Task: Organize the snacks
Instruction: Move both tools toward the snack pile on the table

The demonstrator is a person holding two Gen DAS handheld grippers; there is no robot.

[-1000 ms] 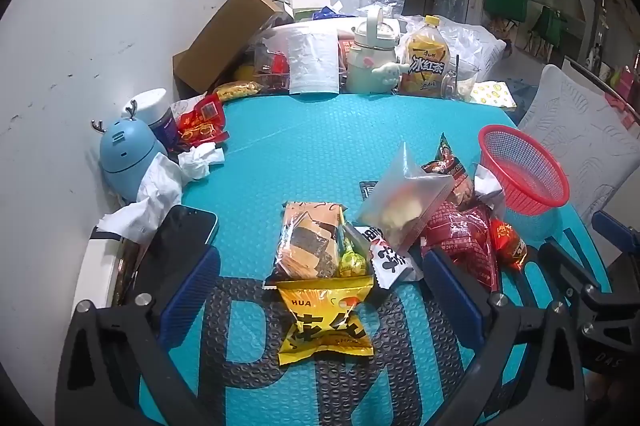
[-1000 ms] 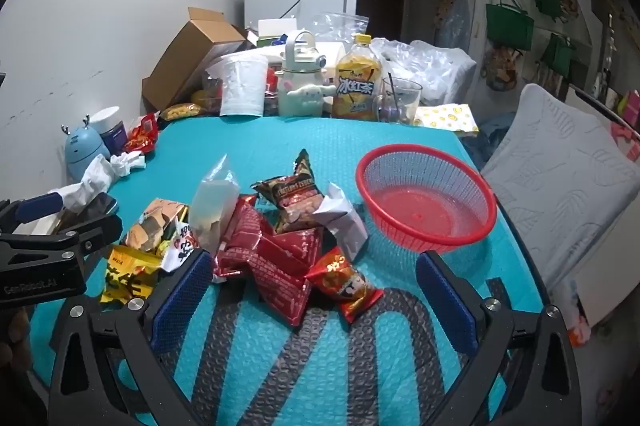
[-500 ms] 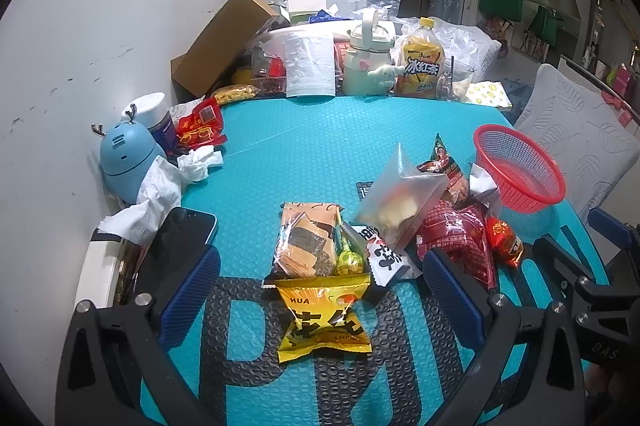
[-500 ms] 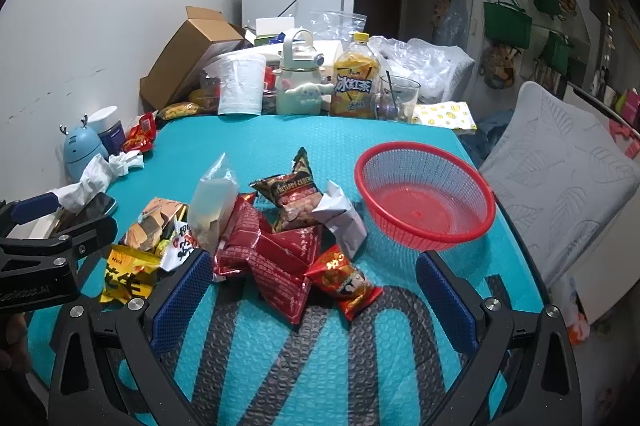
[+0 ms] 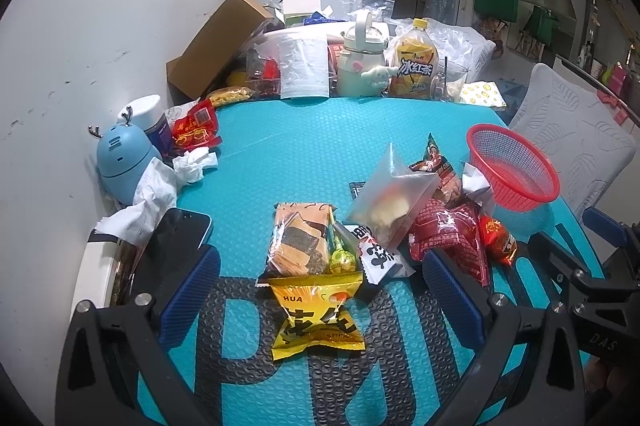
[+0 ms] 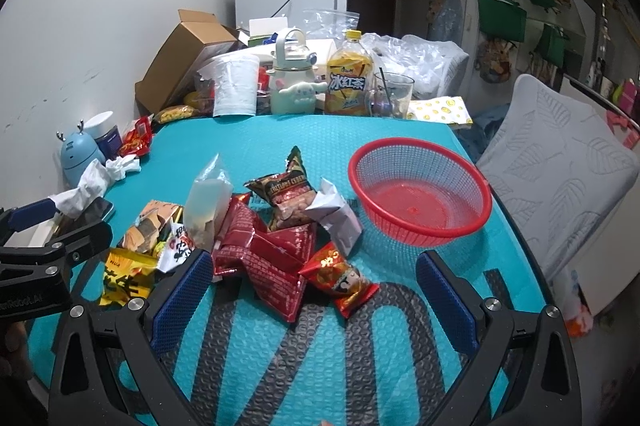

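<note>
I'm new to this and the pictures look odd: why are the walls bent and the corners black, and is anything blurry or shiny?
Both views are fisheye: straight walls bow and the corners go dark. In the left wrist view, the yellow snack packet shows glare, and the far shelves look soft. In the right wrist view, the red basket is sharp, and room light reflects off its floor.

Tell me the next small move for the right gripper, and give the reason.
Probably lower the open right gripper onto the small red snack packet lying nearest its fingers. The red basket holds no snacks, every packet is on the mat, and this one lies at the pile's edge, close to the basket.
</note>
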